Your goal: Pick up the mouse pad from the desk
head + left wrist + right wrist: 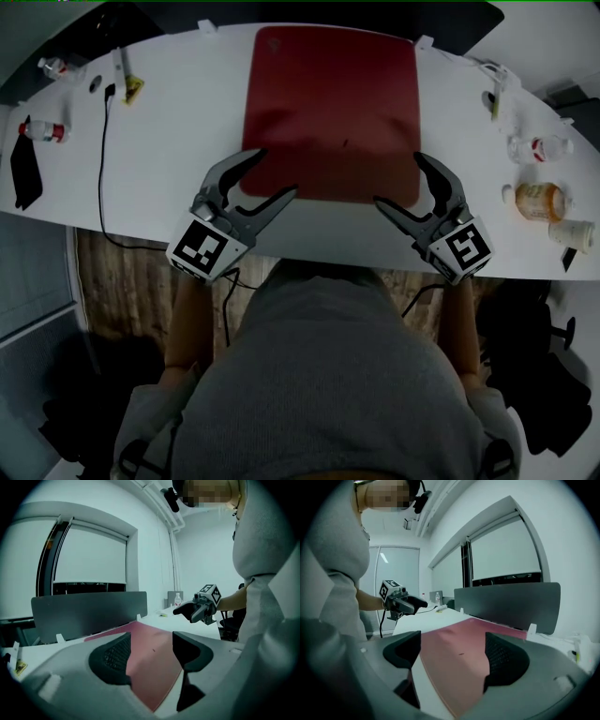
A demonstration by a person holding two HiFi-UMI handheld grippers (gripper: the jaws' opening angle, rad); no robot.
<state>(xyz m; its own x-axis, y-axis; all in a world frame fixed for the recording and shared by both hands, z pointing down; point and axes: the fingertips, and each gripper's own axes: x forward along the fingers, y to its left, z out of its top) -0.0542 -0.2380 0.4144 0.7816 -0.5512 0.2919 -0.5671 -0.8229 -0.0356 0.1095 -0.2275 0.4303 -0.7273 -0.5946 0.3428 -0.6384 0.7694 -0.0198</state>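
here, mouse pad (330,112); orange bottle (539,200) label seemingly unreadable.

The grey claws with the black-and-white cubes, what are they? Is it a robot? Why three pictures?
No robot: a person holds one claw tool, called a gripper, in each hand. The head view comes from a camera on the person's head, looking down. It shows the left gripper and the right gripper at the near corners of a red mouse pad lying flat on a white desk. The two gripper views come from small cameras riding on the grippers, looking out between the jaws. Both pairs of jaws are open and nothing is held yet. Some bottles and a black cable lie on the desk too.
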